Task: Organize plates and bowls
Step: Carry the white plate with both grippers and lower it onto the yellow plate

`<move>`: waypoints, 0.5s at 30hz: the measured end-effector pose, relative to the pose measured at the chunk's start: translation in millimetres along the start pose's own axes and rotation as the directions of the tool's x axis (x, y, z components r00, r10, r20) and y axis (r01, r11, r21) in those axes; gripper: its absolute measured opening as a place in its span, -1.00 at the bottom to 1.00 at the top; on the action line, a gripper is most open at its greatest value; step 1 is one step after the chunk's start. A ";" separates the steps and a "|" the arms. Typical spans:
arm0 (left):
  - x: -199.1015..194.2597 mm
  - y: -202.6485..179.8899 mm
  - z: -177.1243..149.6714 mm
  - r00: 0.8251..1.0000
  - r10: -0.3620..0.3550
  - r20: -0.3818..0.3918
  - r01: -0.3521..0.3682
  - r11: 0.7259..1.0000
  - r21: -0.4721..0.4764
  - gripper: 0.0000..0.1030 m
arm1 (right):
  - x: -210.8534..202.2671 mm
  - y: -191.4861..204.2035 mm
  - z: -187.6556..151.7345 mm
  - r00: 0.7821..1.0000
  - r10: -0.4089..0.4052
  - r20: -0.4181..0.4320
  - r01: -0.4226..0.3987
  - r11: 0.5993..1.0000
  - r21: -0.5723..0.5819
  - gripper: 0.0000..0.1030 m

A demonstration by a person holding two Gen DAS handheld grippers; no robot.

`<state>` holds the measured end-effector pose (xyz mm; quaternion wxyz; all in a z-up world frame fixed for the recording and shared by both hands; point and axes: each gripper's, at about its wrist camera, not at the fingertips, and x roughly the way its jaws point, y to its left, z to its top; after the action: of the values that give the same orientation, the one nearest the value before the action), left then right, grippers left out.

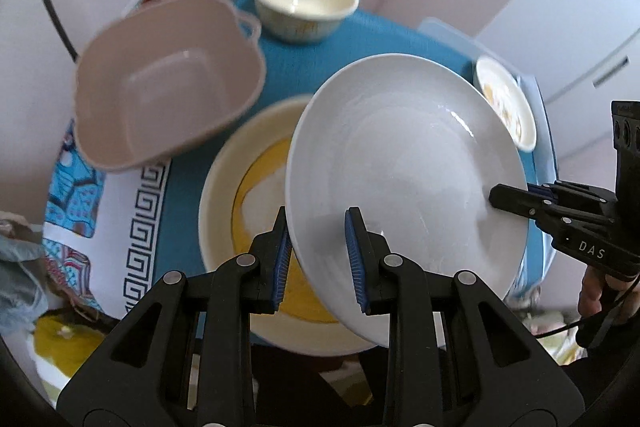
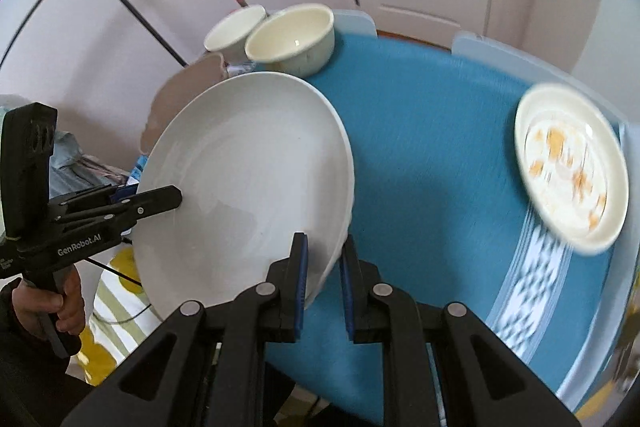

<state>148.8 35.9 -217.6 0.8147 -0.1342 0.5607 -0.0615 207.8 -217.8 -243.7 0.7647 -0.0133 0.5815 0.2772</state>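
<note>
Glazed white plate [image 1: 404, 187] is rigid, slick, breakable and likely fairly heavy; take it at the rim only. Left claw [image 1: 320, 259] and right claw [image 2: 324, 283] both clamp opposite rim edges, pointing steeply downward, plate tilted between them above the blue counter [image 2: 432, 155].

The white plate [image 1: 400, 167], held tilted above the table, blocks passage over the yellow-centred plate [image 1: 240, 195] lying beneath it. The pink square bowl [image 1: 168, 83] obstructs the left side. Two cream bowls [image 2: 292, 39] stand close together at the far edge, leaving no gap between them. The patterned plate [image 2: 568, 167] occupies the right edge. Open blue tablecloth [image 2: 432, 147] between the white plate and the patterned plate gives a clear lane toward the far edge.
</note>
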 end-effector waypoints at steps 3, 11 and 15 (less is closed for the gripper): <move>15.7 12.2 -3.0 0.999 -0.017 -0.032 0.019 0.999 0.047 -0.54 | 7.9 9.3 -8.2 1.000 -0.021 0.003 0.020 0.998 0.062 -0.72; 42.0 27.9 0.9 0.997 -0.016 -0.069 0.027 0.985 0.168 -0.54 | 20.4 25.4 -28.4 0.995 -0.095 0.039 0.088 0.982 0.167 -0.72; 47.3 25.6 0.9 0.997 0.008 -0.074 0.009 0.974 0.224 -0.54 | 19.5 29.7 -35.2 0.990 -0.135 0.043 0.126 0.976 0.179 -0.72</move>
<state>165.6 48.7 -267.1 0.8033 -0.0392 0.5799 -0.1297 167.0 -196.8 -263.7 0.7951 0.0238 0.5804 0.1743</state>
